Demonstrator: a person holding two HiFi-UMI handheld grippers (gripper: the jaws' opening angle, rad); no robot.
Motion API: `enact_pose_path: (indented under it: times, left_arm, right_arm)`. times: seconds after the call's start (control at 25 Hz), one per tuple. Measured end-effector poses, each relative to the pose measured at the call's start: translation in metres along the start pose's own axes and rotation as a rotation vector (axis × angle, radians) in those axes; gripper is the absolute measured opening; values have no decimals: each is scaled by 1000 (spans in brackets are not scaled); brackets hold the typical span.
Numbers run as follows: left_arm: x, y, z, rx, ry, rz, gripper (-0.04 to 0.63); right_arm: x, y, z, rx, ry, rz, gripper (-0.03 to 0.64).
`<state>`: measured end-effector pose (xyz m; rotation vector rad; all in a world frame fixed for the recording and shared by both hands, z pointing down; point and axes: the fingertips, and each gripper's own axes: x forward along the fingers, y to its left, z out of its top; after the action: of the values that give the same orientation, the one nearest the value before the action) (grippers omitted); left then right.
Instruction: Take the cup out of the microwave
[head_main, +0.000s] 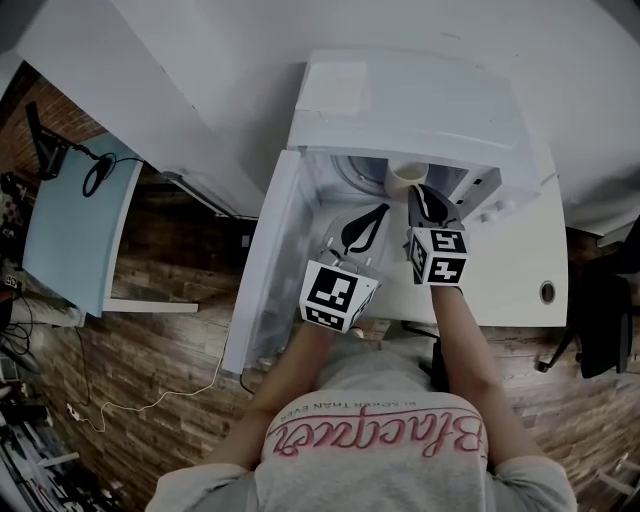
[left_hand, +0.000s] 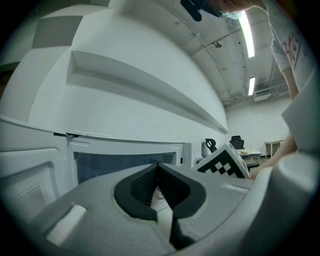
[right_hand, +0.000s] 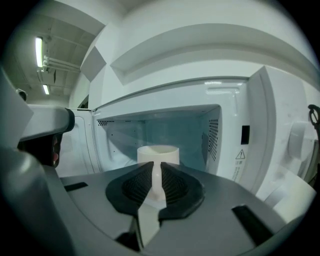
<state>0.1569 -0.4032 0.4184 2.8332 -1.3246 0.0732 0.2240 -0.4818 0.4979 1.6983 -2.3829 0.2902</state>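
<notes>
The white microwave (head_main: 420, 100) stands open, its door (head_main: 272, 250) swung out to the left. A white cup (head_main: 403, 174) sits at the mouth of the cavity. My right gripper (head_main: 428, 198) reaches in from the front and is shut on the cup's handle. In the right gripper view the cup (right_hand: 157, 152) rises just past my right gripper (right_hand: 157, 170), the white handle pinched between the dark pads. My left gripper (head_main: 370, 215) hovers to the cup's left before the opening, jaws shut and empty. The left gripper (left_hand: 158, 169) faces the cavity (left_hand: 120, 162).
The microwave rests on a white desk (head_main: 520, 270) with a cable hole (head_main: 547, 292). A light blue table (head_main: 75, 220) stands at the far left over the wooden floor. A black chair (head_main: 605, 310) is at the right. The control panel (right_hand: 280, 145) borders the cavity on the right.
</notes>
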Motion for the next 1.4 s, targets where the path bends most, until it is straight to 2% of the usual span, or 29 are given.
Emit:
enact_pose_path:
  times: [0.48,0.84,1.12,1.4]
  left_arm:
    - [-18,-14,4,2,-16,-25,2]
    - [-34,-29,8,9,-21,-71,2]
    - [-43,-34,10,-3,-22,-88,3]
    - [-46,-30,11,-26,-20,-85,2]
  right_arm:
    - [-32,16,-1,-1,-26,20,54]
    - [-59,26,2,14,-50,3,54]
    - [-75,35,8,42,-57,6,54]
    - [-84,45,19,22,-67,18,54]
